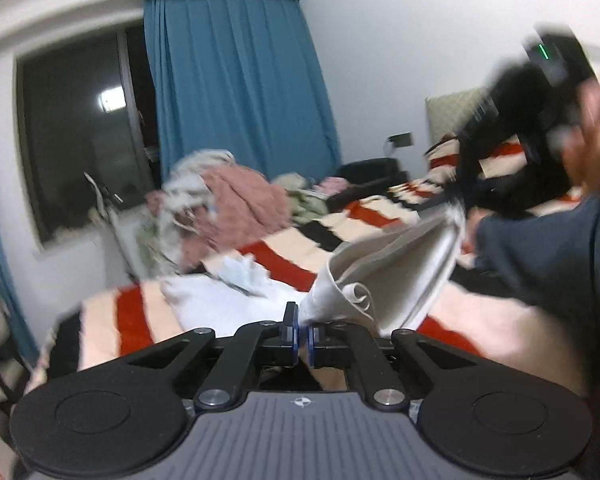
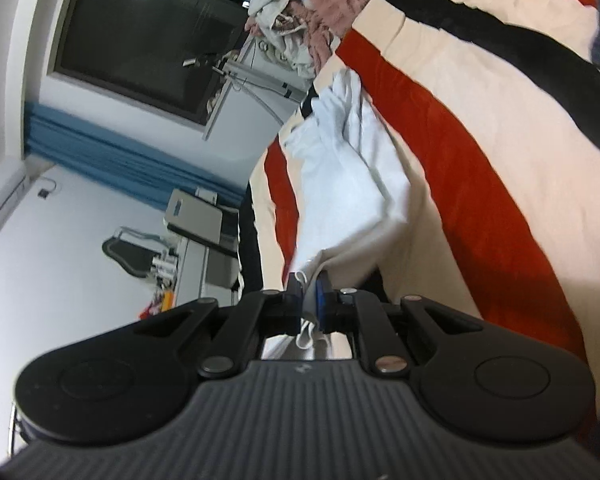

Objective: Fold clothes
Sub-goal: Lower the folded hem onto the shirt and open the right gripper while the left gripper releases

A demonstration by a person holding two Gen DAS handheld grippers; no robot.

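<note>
Left tongs (image 1: 302, 330) clenched on a bunched corner of a cream-white garment (image 1: 396, 272), low centre of the left wrist view. Cloth stretched from there up toward centre right, to the right tongs (image 1: 452, 196), blurred with motion and gripped by a hand (image 1: 596, 136) at the right edge. Garment thus held taut between both tongs, lifted above the striped bedspread (image 1: 284, 252).

Right wrist view rotated sideways: right tongs (image 2: 310, 300) clamped on a white hem with a drawstring loop, low centre. Rest of the white garment (image 2: 348, 168) trailing away through mid-frame over the red, cream and black stripes of the bedspread (image 2: 500, 160).

Progress, as a judgement: mid-fold on this one piece, carried by two points, not laid flat or squared. Whether spreading out or bringing one edge over the other: not settled here. No neat folded stack visible in either view.

Left to do, seemingly plenty: a jumbled heap of clothes (image 1: 220, 208), pink knit and pale pieces, centre left on the bed; same heap (image 2: 300, 12) at top centre of the right wrist view.
</note>
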